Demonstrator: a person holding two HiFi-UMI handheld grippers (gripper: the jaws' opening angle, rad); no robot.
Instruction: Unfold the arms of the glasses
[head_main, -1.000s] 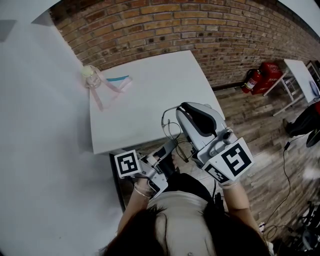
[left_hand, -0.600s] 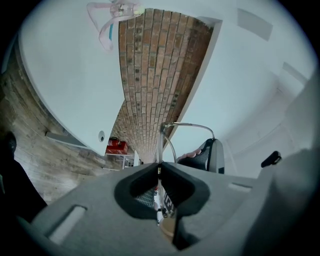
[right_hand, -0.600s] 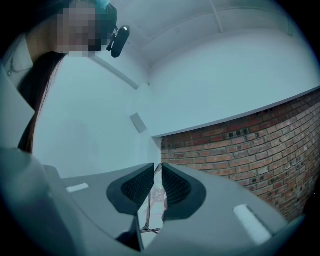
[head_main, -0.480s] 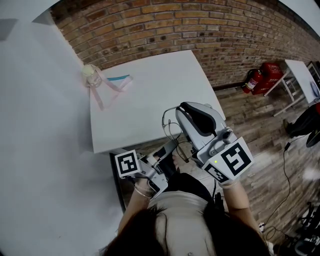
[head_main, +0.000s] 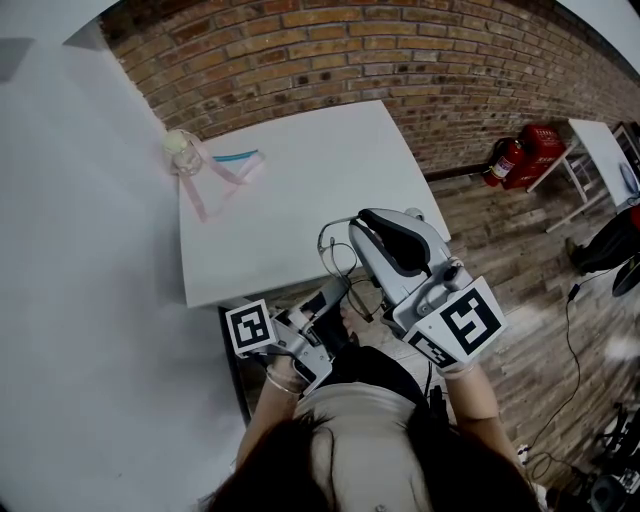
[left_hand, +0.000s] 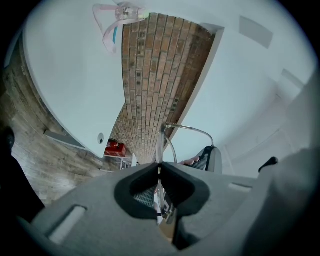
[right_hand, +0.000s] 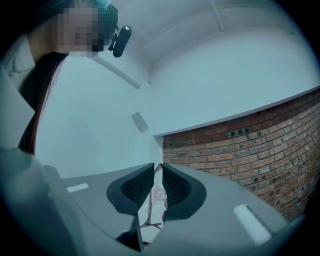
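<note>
I hold a pair of thin wire-framed glasses (head_main: 338, 258) in the air between my two grippers, just off the near edge of the white table (head_main: 300, 190). My left gripper (head_main: 340, 292) is shut on the frame; in the left gripper view its pads meet on the wire (left_hand: 161, 150), and one curved arm (left_hand: 192, 129) arches up toward the right gripper. My right gripper (head_main: 354, 228) is shut on another thin part of the glasses (right_hand: 152, 192), which runs down between its ribbed pads (right_hand: 141, 185). Whether the arms are folded or spread I cannot tell.
At the table's far left corner lie a small pale cup-like thing with pink straps (head_main: 190, 155) and a blue strip (head_main: 237, 157). A brick wall (head_main: 400, 60) stands behind. Red fire extinguishers (head_main: 520, 155) and another white table (head_main: 603, 150) are on the wooden floor to the right.
The left gripper has shifted very slightly. The right gripper and the glasses stay where they were.
</note>
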